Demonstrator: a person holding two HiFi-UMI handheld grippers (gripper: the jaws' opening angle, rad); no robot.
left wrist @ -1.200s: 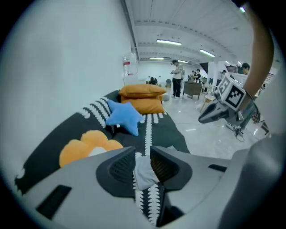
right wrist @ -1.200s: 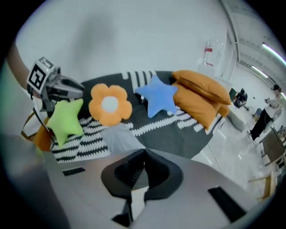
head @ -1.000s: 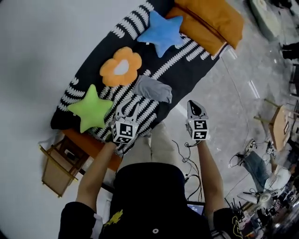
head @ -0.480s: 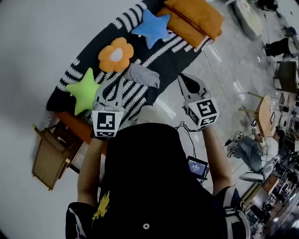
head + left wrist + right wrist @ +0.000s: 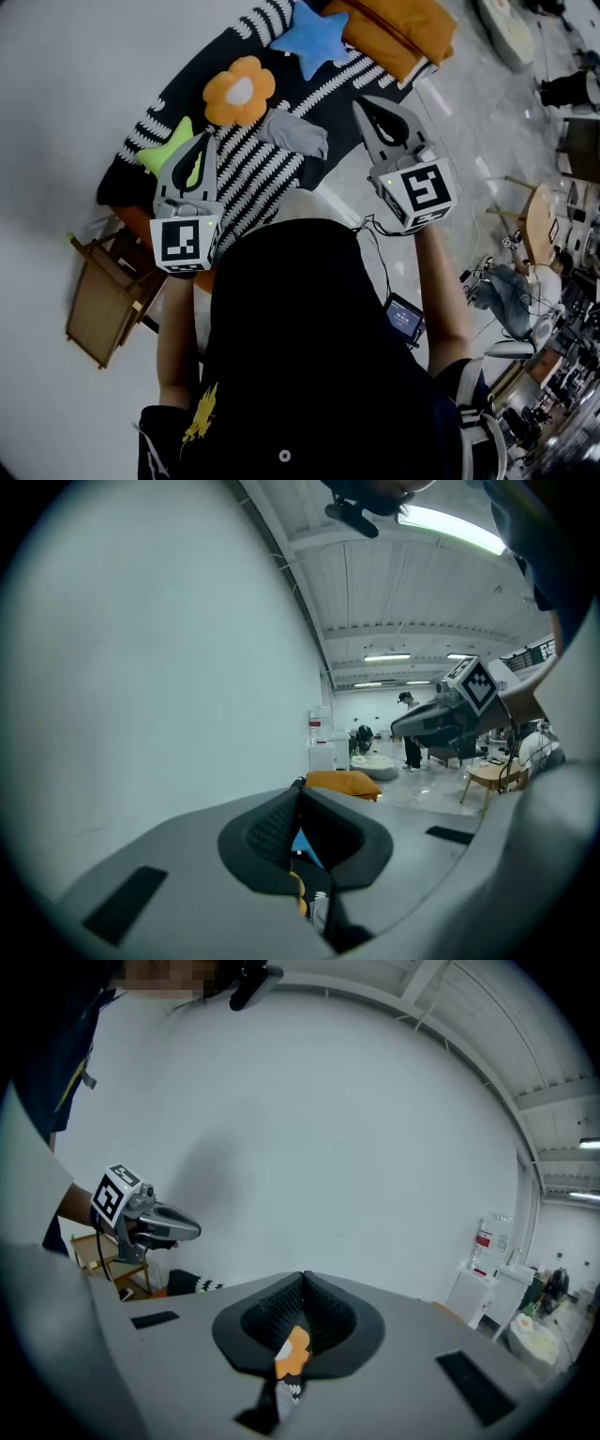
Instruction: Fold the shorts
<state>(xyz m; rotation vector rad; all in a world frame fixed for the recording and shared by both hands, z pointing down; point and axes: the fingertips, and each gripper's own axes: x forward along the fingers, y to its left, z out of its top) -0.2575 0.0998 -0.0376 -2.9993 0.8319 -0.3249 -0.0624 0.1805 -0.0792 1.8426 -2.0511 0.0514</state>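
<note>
The grey shorts (image 5: pixel 293 134) lie as a small folded bundle on the black-and-white striped blanket (image 5: pixel 272 169). Both grippers are lifted high above it, close to the head camera, and hold nothing. My left gripper (image 5: pixel 203 138) is shut, its tip over the green star cushion in the picture. My right gripper (image 5: pixel 362 101) is shut too, to the right of the shorts above the blanket's edge. In the left gripper view the pads (image 5: pixel 298 808) meet and the right gripper (image 5: pixel 441 719) shows ahead. The right gripper view shows closed pads (image 5: pixel 305 1288) and the left gripper (image 5: pixel 150 1222).
A green star cushion (image 5: pixel 169 155), an orange flower cushion (image 5: pixel 239 91) and a blue star cushion (image 5: pixel 314 36) lie on the blanket, with orange pillows (image 5: pixel 398 28) at its far end. A wooden stand (image 5: pixel 103 300) stands at the left. Cables and a small screen (image 5: pixel 405 319) lie on the floor.
Both grippers have risen from just above the blanket toward the head camera, away from the shorts. The shorts have stayed where they lay.
</note>
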